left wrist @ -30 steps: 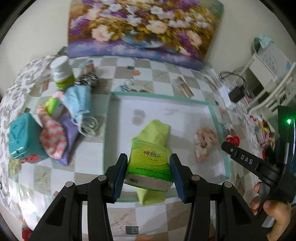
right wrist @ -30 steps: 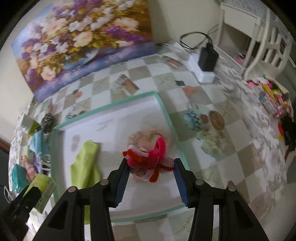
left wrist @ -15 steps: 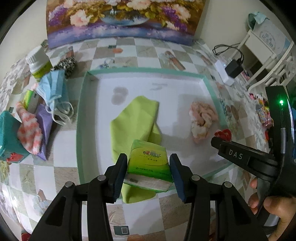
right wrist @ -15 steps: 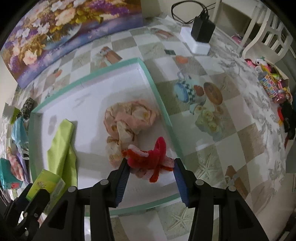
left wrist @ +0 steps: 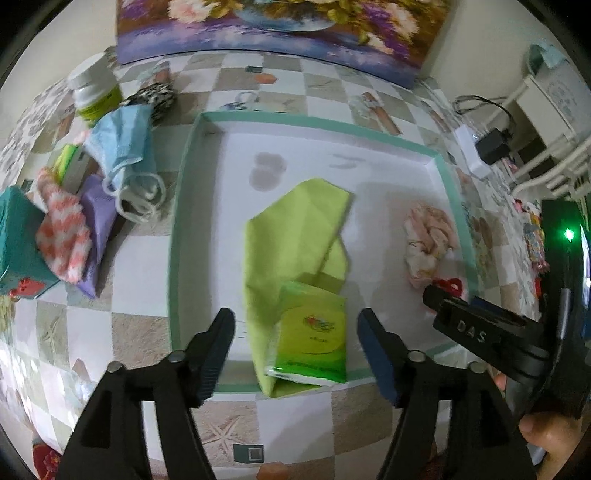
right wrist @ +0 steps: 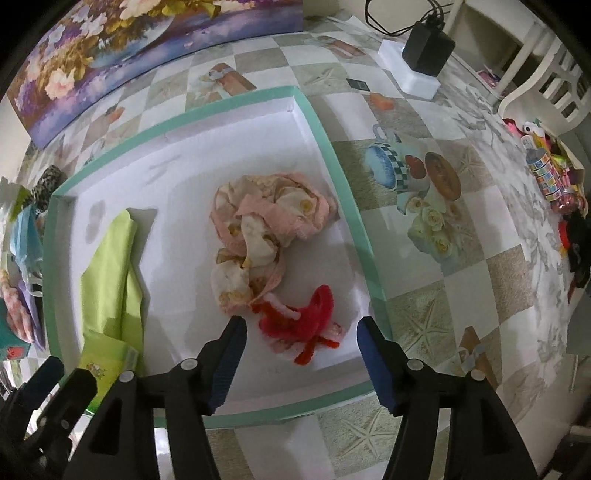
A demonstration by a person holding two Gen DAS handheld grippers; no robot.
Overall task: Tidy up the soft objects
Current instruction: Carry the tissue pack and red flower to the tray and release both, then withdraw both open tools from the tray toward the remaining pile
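A green tissue pack [left wrist: 314, 336] lies on the green cloth [left wrist: 291, 236] inside the white tray [left wrist: 177, 206] with a teal rim. My left gripper [left wrist: 295, 332] hangs over the pack, its jaws opening and clear of the pack's sides. In the right wrist view a red fuzzy toy [right wrist: 306, 325] rests on the tray floor beside a crumpled pink cloth [right wrist: 266, 225]. My right gripper [right wrist: 299, 339] stands above the toy with its jaws opening, pads off it. The tissue pack [right wrist: 107, 363] and green cloth [right wrist: 110, 269] show at the left.
Left of the tray [right wrist: 354, 206] lie a blue face mask [left wrist: 125, 147], a pink-and-white sock [left wrist: 62, 225], a purple pouch [left wrist: 98, 221], a teal box [left wrist: 18, 243] and a jar [left wrist: 94, 92]. A charger [right wrist: 424, 51] sits at the back right. A painting [left wrist: 277, 29] leans on the wall.
Both grippers came down over the tray and opened. The tissue pack dropped from the left jaws onto the green cloth; the red toy left the right jaws and lies on the tray floor.
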